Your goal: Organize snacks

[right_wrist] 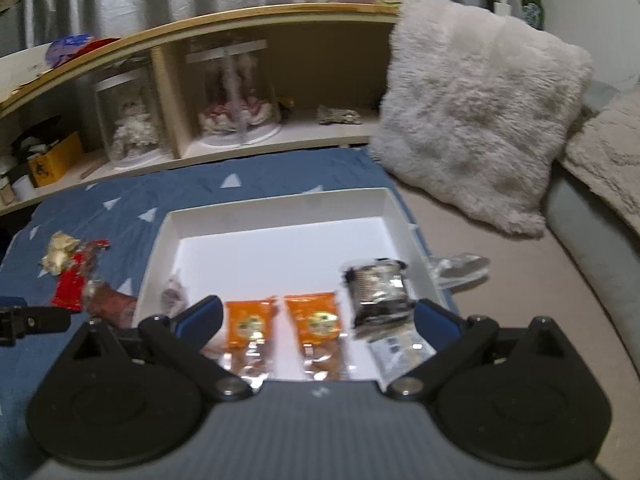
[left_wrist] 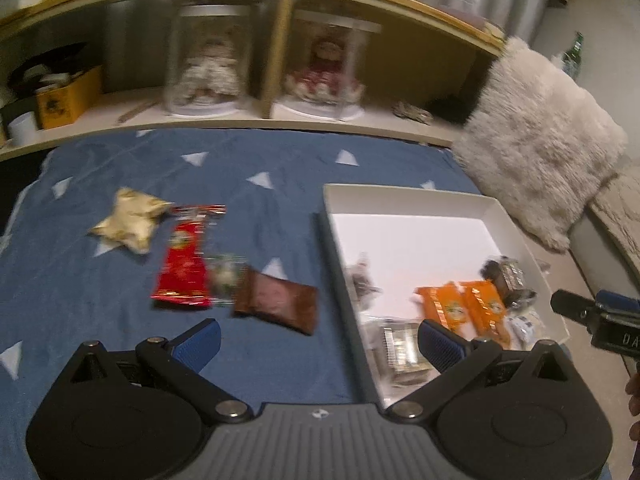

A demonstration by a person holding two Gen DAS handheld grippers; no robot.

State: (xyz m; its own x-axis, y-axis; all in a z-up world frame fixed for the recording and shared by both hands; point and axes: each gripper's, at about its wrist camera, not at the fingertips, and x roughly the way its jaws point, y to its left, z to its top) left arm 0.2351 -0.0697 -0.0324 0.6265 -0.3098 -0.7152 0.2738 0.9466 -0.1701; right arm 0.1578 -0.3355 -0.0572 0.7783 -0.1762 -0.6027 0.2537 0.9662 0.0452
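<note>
— Two grippers show, both spread wide. The left gripper (left_wrist: 320, 344) holds nothing and touches nothing.

— And the right?

— The right gripper (right_wrist: 318, 322) is just as wide and also empty, above the near end of a white box (right_wrist: 280, 208).

— Where are the snacks?

— In the box: two orange packets (right_wrist: 280, 320) side by side between the right fingers, and a dark packet (right_wrist: 376, 296) beside them. On the blue cloth (left_wrist: 80, 280), ahead of the left gripper: a brown packet (left_wrist: 276, 300), a red packet (left_wrist: 184, 272) and a gold packet (left_wrist: 128, 220), left of the box.
</note>
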